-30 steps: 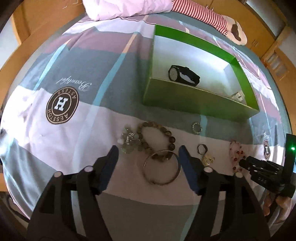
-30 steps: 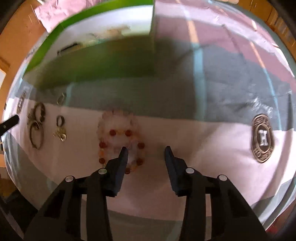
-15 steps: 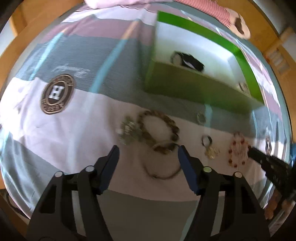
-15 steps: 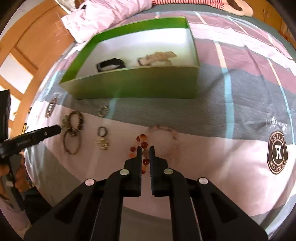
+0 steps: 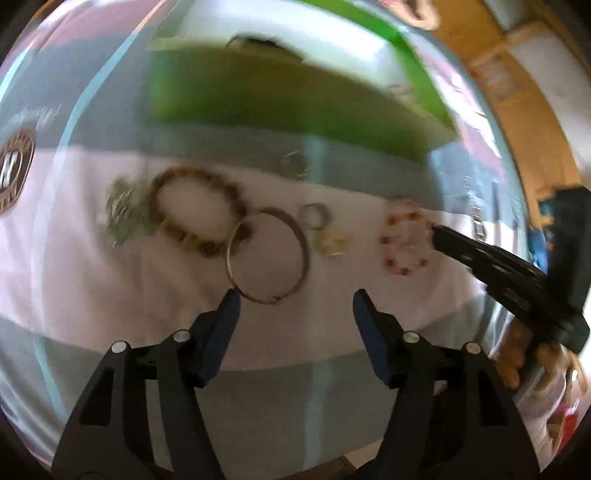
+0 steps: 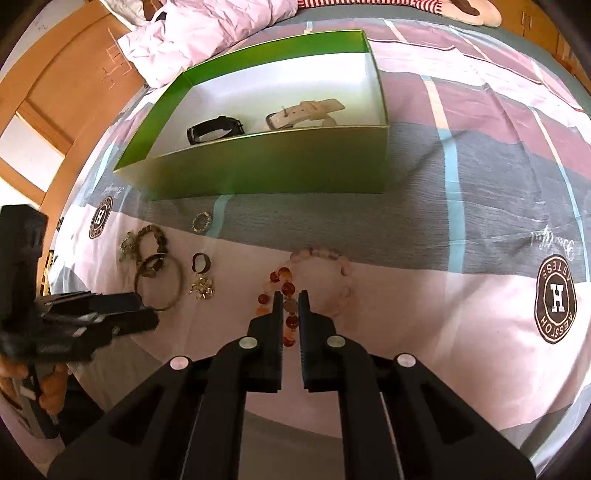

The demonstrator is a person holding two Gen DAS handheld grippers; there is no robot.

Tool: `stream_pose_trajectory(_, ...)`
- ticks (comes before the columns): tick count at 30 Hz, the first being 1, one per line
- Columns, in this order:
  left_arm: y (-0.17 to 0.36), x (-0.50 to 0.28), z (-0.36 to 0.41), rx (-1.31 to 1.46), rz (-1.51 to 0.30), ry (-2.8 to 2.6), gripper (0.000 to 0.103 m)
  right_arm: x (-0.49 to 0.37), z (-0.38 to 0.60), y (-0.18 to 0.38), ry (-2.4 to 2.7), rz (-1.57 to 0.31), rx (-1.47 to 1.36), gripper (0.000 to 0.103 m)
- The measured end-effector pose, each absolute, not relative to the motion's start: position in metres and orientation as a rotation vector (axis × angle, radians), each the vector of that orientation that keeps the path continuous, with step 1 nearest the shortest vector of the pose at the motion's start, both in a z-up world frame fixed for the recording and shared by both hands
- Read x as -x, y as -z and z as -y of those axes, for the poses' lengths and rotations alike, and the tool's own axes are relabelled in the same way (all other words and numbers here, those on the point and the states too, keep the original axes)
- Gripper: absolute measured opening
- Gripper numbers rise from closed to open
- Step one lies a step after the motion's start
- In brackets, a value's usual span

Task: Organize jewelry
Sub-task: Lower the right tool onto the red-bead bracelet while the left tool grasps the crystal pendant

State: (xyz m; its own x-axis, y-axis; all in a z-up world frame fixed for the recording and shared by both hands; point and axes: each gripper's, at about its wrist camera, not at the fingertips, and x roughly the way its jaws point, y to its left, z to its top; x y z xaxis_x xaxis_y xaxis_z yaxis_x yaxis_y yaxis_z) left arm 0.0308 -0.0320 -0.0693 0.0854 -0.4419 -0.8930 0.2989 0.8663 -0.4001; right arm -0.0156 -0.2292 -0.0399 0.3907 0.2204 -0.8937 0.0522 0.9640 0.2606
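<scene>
My right gripper (image 6: 290, 300) is shut on the red side of a red and pink bead bracelet (image 6: 341, 264), which lies on the bedspread. The left wrist view shows that bracelet (image 5: 392, 220) with the right gripper's tip (image 5: 435, 233) at its edge. My left gripper (image 5: 295, 298) points down just short of a thin metal bangle (image 5: 306, 254). Its jaws are opening and nothing is between them. A brown bead bracelet (image 5: 207, 248) overlaps the bangle's far left rim. Behind stands a green box (image 6: 258, 173) holding a black watch (image 6: 214, 130) and a white watch (image 6: 303, 110).
Between bangle and red bracelet lie a small dark ring (image 5: 314, 215) and a gold charm (image 5: 332, 244). A silver cluster (image 5: 122, 214) sits left of the brown beads, another ring (image 5: 293, 164) near the box. A crumpled pink quilt (image 6: 207, 33) lies beyond the box.
My right gripper went from open over the red and pink bracelet to shut on its red beads. The left gripper tipped down and shifted, so the bangle now lies just beyond its fingertips.
</scene>
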Motion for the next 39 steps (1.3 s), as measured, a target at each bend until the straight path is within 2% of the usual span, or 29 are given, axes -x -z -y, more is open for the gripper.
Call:
stream_pose_trajectory(3, 0.054, -0.039, 0.015, 0.133, -1.314, 0.477, 0.071, 0.016, 0.234, 0.037, -0.098, -1.156, -0.273, 0.008)
stream_pose_trajectory(8, 0.053, -0.057, -0.02, 0.045, -1.223, 0.129, 0.073, 0.016, 0.243, 0.03, -0.061, -1.109, -0.299, 0.012)
stream_pose_trajectory(10, 0.064, -0.062, -0.022, 0.079, -1.268, 0.112, 0.073, 0.016, 0.247, 0.028, -0.049, -1.096, -0.324, 0.021)
stream_pose_trajectory(11, 0.068, -0.063, -0.02, 0.097, -1.283, 0.123, 0.073, 0.016, 0.249, 0.028, -0.032, -1.09, -0.332, 0.032)
stream_pose_trajectory(12, 0.073, -0.065, -0.016, 0.107, -1.295, 0.136, 0.073, 0.016, 0.251, 0.029, -0.021, -1.088, -0.332, 0.039)
stream_pose_trajectory(16, 0.077, -0.077, -0.013, 0.108, -1.256, 0.095, 0.073, 0.015, 0.252, 0.032, -0.013, -1.097, -0.323, 0.039)
stream_pose_trajectory(17, 0.077, -0.08, -0.014, 0.107, -1.247, 0.085, 0.07, 0.015, 0.251, 0.033, -0.014, -1.099, -0.319, 0.039)
stream_pose_trajectory(19, 0.078, -0.086, -0.02, 0.125, -1.248, 0.052, 0.057, 0.015, 0.249, 0.034, -0.017, -1.104, -0.308, 0.039)
stream_pose_trajectory(20, 0.079, -0.087, -0.026, 0.148, -1.257, 0.038, 0.056, 0.015, 0.249, 0.034, -0.019, -1.106, -0.305, 0.039)
stream_pose_trajectory(26, 0.083, -0.087, -0.04, 0.167, -1.269, 0.03, 0.06, 0.014, 0.244, 0.038, -0.024, -1.118, -0.285, 0.039)
stream_pose_trajectory(29, 0.09, -0.092, -0.02, 0.093, -1.262, 0.037, 0.062, 0.014, 0.243, 0.039, -0.026, -1.122, -0.276, 0.039)
stream_pose_trajectory(31, 0.091, -0.093, -0.006, 0.027, -1.231, 0.014, 0.047, 0.015, 0.242, 0.039, -0.025, -1.124, -0.272, 0.039)
stream_pose_trajectory(32, 0.091, -0.092, -0.002, 0.001, -1.233, 0.008, 0.027, 0.015, 0.242, 0.039, -0.026, -1.124, -0.269, 0.039)
stream_pose_trajectory(33, 0.091, -0.091, 0.003, -0.028, -1.227, 0.002, 0.023, 0.016, 0.241, 0.039, -0.025, -1.123, -0.265, 0.039)
stream_pose_trajectory(39, 0.07, -0.08, 0.009, 0.0, -1.165, 0.018, 0.014, 0.016, 0.243, 0.041, -0.003, -1.113, -0.256, 0.039)
